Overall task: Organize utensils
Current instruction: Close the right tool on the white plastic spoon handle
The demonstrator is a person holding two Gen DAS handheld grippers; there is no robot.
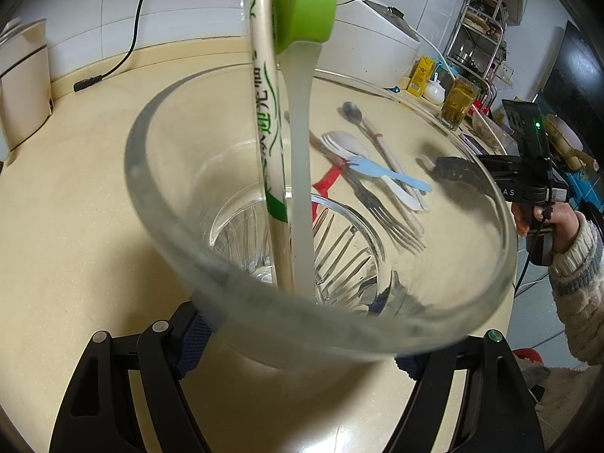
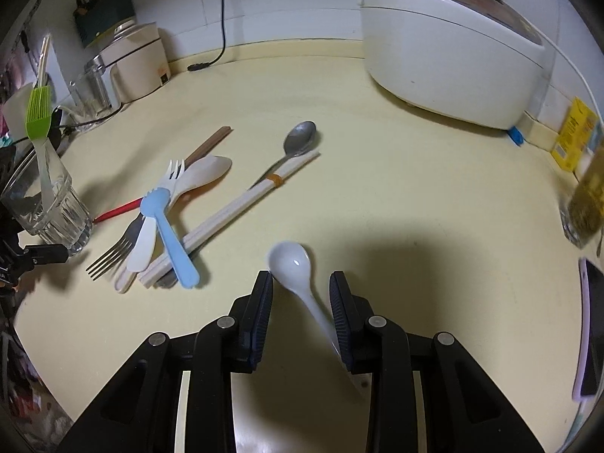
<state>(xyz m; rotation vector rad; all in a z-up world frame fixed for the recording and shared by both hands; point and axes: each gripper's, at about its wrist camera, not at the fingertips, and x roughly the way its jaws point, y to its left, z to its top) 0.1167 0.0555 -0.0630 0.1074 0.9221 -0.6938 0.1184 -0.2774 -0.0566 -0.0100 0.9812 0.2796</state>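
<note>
My left gripper (image 1: 302,347) is shut on a clear ribbed glass (image 1: 151,204), its pads pressing both sides of the base. In the glass stand a green silicone brush (image 1: 305,7) and sleeved chopsticks (image 1: 270,132). My right gripper (image 2: 302,283) hovers over the counter, shut on a white ceramic spoon (image 2: 294,264) that lies slantwise between the pads, bowl forward. To its left lies a pile: a blue plastic fork (image 2: 170,234), a white plastic fork (image 2: 145,241), a metal fork (image 2: 113,253), banded chopsticks (image 2: 241,204) and a metal spoon (image 2: 300,137). The glass (image 2: 56,211) stands left of the pile.
A white rice cooker (image 2: 453,45) sits at the back right. A cream appliance (image 2: 136,64) and a black cable (image 2: 221,11) are at the back left. A jar of yellow-green liquid (image 2: 585,204) and a phone (image 2: 592,332) are at the right edge.
</note>
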